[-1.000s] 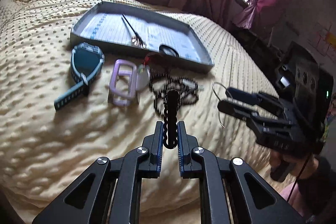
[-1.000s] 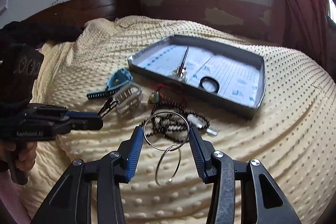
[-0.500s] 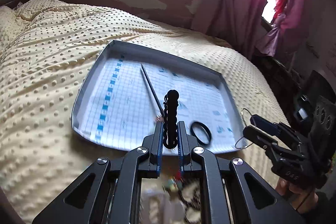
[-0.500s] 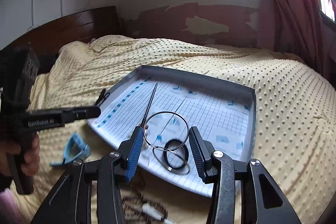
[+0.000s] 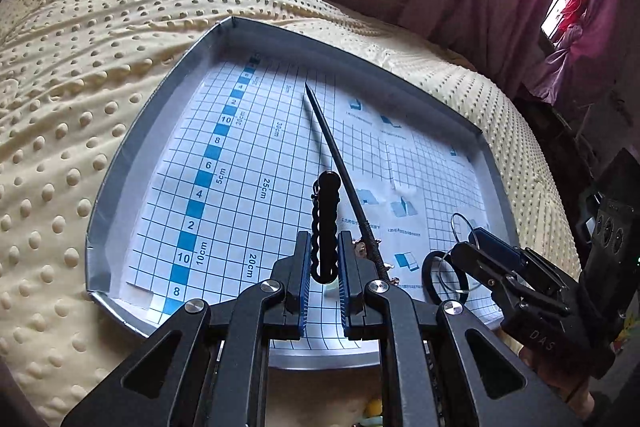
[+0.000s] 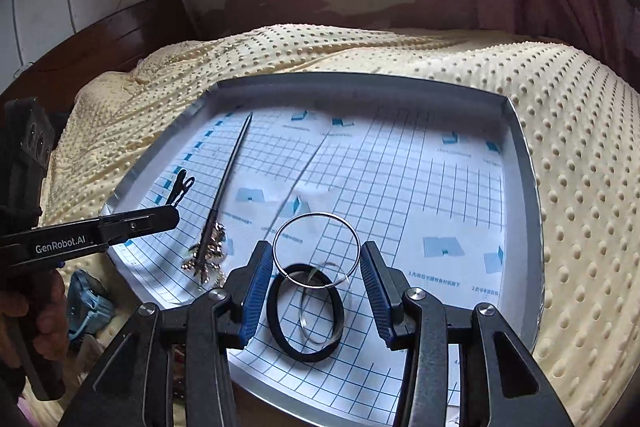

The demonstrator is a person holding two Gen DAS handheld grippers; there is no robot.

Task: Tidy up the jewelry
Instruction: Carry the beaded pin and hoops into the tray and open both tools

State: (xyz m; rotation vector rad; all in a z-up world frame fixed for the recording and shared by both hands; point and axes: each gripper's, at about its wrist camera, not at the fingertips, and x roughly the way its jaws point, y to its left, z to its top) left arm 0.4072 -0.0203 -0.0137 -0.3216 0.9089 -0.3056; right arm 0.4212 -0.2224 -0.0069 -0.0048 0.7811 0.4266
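My left gripper (image 5: 324, 239) is shut on a black wavy hair clip (image 5: 327, 187), held upright over the near part of the grey tray (image 5: 120, 155). The tray is lined with blue grid paper. My right gripper (image 6: 316, 251) is shut on thin silver hoops (image 6: 316, 213); one hoop hangs down between the fingers. Directly below them a black bangle (image 6: 306, 355) lies flat on the tray (image 6: 520, 155). A long black hair stick (image 6: 228, 183) with a gold ornament lies in the tray's left half. The left gripper (image 6: 172, 217) with the clip (image 6: 182, 187) shows at the left.
The tray rests on a cream dotted bedspread (image 5: 60, 87). A blue watch (image 6: 86, 303) lies on the bed by the tray's near left corner. A wooden headboard (image 6: 132, 27) and a wall stand behind, pink curtains (image 5: 500, 7) to the right. A hand (image 6: 44, 311) holds the left gripper.
Both grippers have moved forward from the loose jewelry on the bed to above the tray, still holding the clip and the hoops. The watch, beads and purple case dropped out of the left view.
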